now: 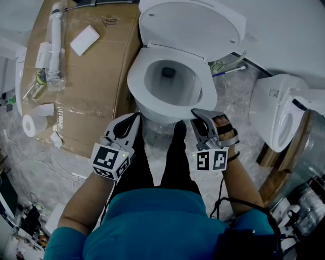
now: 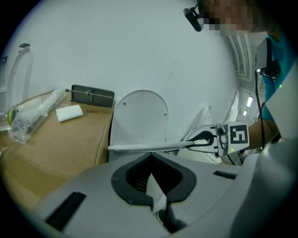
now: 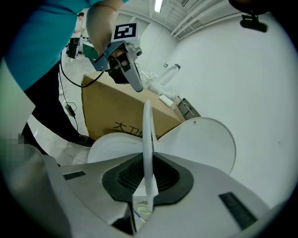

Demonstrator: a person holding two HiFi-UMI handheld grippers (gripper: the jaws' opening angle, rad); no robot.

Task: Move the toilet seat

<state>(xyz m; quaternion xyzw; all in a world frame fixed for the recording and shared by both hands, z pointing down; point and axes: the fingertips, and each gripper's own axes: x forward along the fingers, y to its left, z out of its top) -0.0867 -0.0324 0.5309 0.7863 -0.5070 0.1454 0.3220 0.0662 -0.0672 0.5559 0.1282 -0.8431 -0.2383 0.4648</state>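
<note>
I'm looking into a plumbing workshop or test bay, a toilet (image 1: 136, 87) standing out on the marbled floor (image 1: 237, 107), a second toilet (image 1: 277, 109) close by, a cardboard box (image 1: 96, 76) bearing a bagged drain pipe (image 1: 55, 35), cables (image 1: 43, 163) trailing, strip lights (image 3: 159, 5) overhead.

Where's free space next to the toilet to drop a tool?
Free: bare cardboard top between the white block and the toilet seat. Crowded: the cardboard's left edge, with the bagged pipe; the floor right of the seat, with loose fittings.
</note>
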